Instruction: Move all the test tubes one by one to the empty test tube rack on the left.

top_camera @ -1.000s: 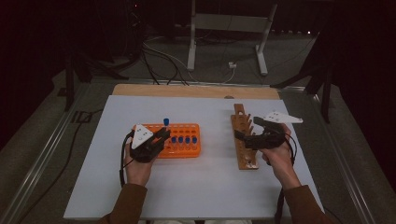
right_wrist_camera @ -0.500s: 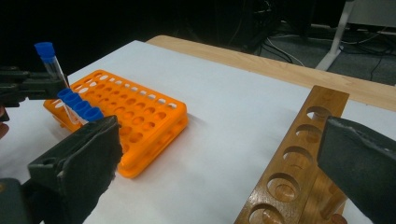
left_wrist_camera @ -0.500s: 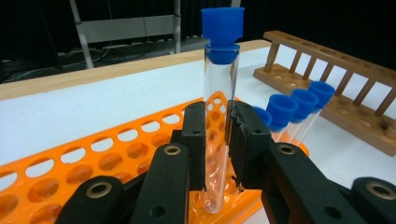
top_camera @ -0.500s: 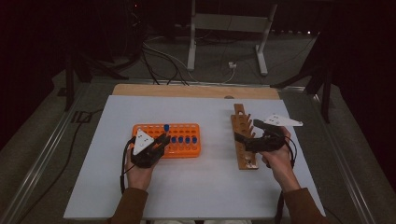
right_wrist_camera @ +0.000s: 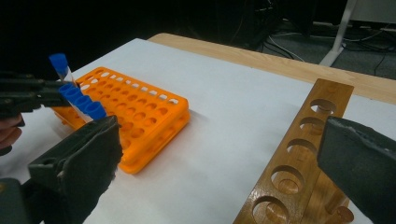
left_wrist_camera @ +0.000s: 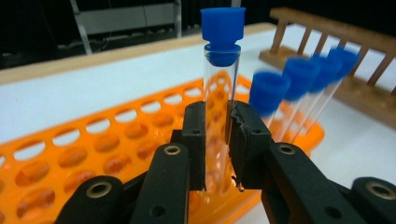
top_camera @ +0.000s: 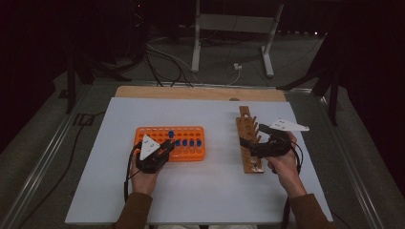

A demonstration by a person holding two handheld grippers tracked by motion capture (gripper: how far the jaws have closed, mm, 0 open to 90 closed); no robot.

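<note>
The left tool (left_wrist_camera: 217,140) is clamped on a blue-capped test tube (left_wrist_camera: 219,84), upright over the orange rack (top_camera: 157,136) toward the bench's left edge. The tube looks light, stiff, slick and breakable; mid-barrel below the cap suits a gentle grip. A second ago it stood higher. The right tool (right_wrist_camera: 219,154) gapes around the wooden rack (right_wrist_camera: 299,163).
</note>
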